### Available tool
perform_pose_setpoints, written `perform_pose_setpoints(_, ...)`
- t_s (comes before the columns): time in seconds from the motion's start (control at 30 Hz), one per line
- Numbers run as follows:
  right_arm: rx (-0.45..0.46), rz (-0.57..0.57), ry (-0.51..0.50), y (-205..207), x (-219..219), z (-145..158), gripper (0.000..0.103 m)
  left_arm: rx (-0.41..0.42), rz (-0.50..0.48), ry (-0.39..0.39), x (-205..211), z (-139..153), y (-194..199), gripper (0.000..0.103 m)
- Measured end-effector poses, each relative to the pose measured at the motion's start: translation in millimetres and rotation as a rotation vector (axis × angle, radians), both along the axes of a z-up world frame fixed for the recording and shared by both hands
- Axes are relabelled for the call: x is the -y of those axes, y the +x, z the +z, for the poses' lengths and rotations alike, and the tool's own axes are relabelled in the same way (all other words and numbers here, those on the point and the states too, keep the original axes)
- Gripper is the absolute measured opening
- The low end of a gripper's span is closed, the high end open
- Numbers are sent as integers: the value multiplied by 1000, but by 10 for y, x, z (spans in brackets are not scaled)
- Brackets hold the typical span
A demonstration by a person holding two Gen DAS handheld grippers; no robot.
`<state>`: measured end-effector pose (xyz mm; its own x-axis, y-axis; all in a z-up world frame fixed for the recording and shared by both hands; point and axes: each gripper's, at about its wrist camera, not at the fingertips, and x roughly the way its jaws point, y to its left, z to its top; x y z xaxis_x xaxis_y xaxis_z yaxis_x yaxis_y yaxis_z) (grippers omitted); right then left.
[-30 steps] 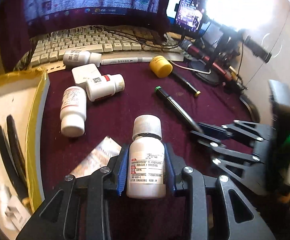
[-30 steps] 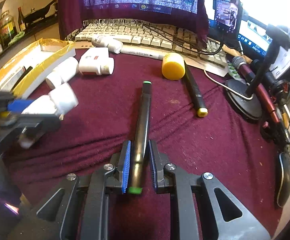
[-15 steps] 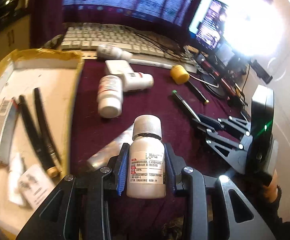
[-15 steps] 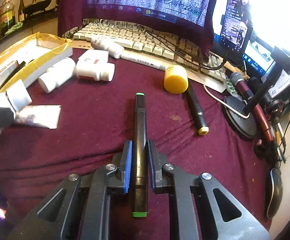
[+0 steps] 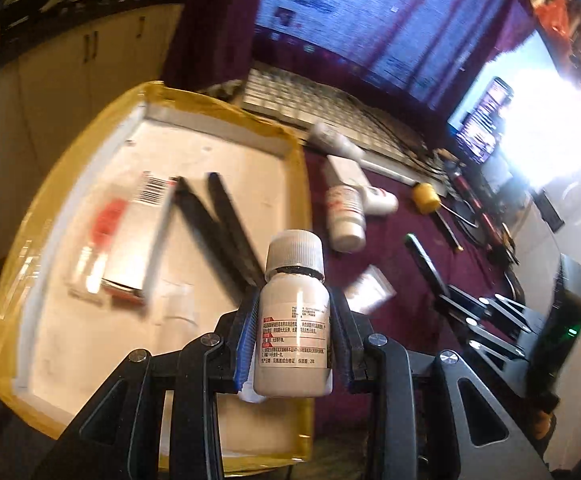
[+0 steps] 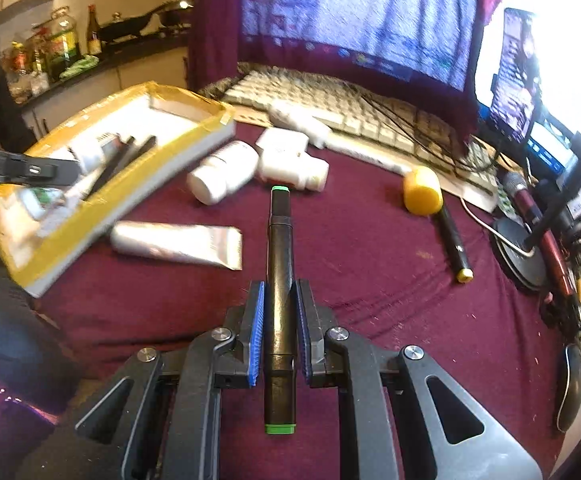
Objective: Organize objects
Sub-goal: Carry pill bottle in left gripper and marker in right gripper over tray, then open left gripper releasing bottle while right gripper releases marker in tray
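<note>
A bench draped in maroon cloth carries a yellow-taped shallow box at its left, with a silver tube just beside it. Three white pill bottles, a white charger, a yellow cap and a black marker lie in front of a cream keyboard. A mouse sits at the right edge.

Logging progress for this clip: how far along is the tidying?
Partly done. Done: the yellow-edged tray already holds two black pens and a box. In hand: the left tongs grip a white bottle over the tray; the right tongs grip a green-capped marker. Left on the cloth: three white bottles, a silver tube, a yellow cap, another marker.
</note>
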<state>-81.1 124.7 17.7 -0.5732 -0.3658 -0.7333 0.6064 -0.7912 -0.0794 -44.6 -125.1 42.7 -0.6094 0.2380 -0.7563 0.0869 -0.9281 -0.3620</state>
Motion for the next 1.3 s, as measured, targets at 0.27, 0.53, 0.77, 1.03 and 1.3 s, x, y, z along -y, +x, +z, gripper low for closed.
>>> perform_pose_setpoints(0.27,-25,89,9,56,370,58,13,-7,46,-2,172,-12,30,29)
perform_pose_setpoints(0.53,-24,162,2,17,752,120,13,11,98,-25,368,-72,-195,29)
perform_pose_setpoints(0.77,-3,215,-12,-101,1106,231,13,49,127,-89,404,-171,-254,29)
perform_pose_setpoints(1.03,40,268,46,-251,1654,175,13,68,121,-139,362,-198,-294,29)
perform_pose_setpoints(1.3,142,246,85,-562,1919,13,13,76,141,-159,451,-202,-336,29)
